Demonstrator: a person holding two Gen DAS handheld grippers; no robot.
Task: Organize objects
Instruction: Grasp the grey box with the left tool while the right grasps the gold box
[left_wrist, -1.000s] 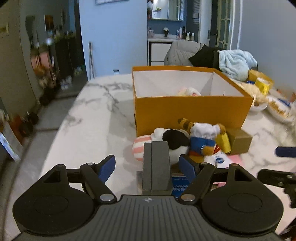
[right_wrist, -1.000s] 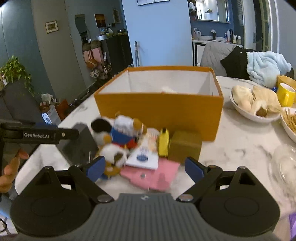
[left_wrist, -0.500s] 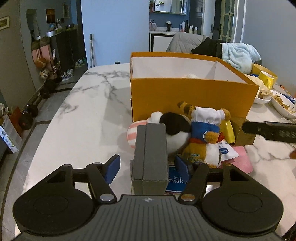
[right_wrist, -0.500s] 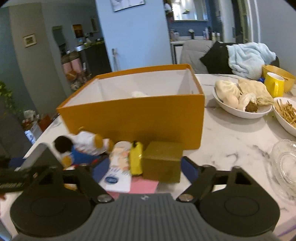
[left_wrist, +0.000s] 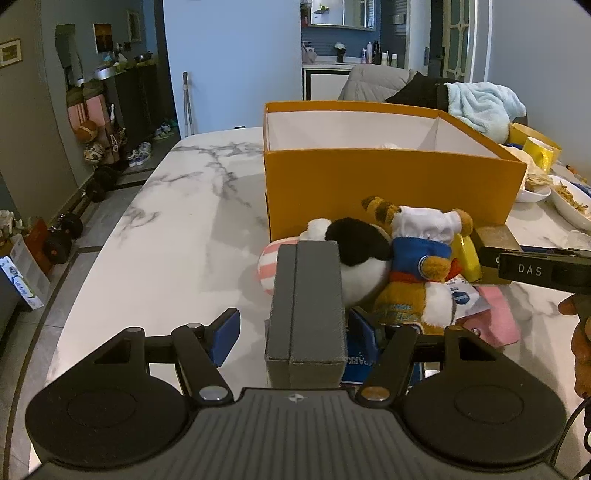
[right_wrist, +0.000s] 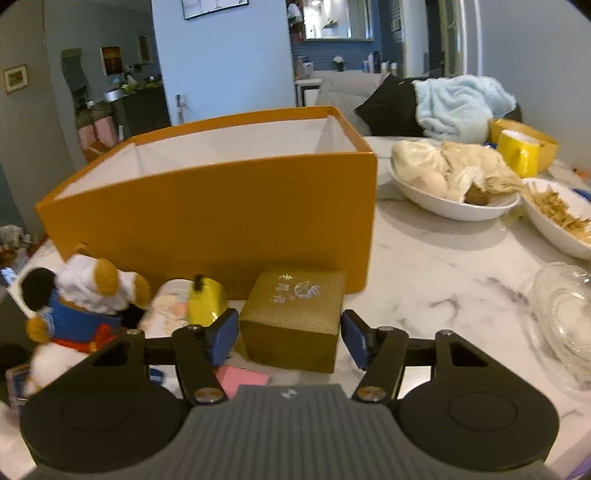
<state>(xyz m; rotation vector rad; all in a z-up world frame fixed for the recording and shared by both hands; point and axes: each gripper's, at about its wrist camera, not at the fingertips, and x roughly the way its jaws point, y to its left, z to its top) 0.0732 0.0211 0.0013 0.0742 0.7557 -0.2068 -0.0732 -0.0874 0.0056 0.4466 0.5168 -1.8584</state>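
The left gripper (left_wrist: 291, 328) stands partly apart around a grey box (left_wrist: 306, 306) on the marble bench (left_wrist: 177, 236); its left pad is clear of the box, and contact on the right side cannot be told. The right gripper (right_wrist: 290, 338) has just been closing, a gold box (right_wrist: 295, 317) between its fingers, narrow gaps still showing on both sides. Both boxes sit near the front wall of an orange box (right_wrist: 221, 206), among a plush toy (left_wrist: 421, 266) and a pink card (right_wrist: 242, 380).
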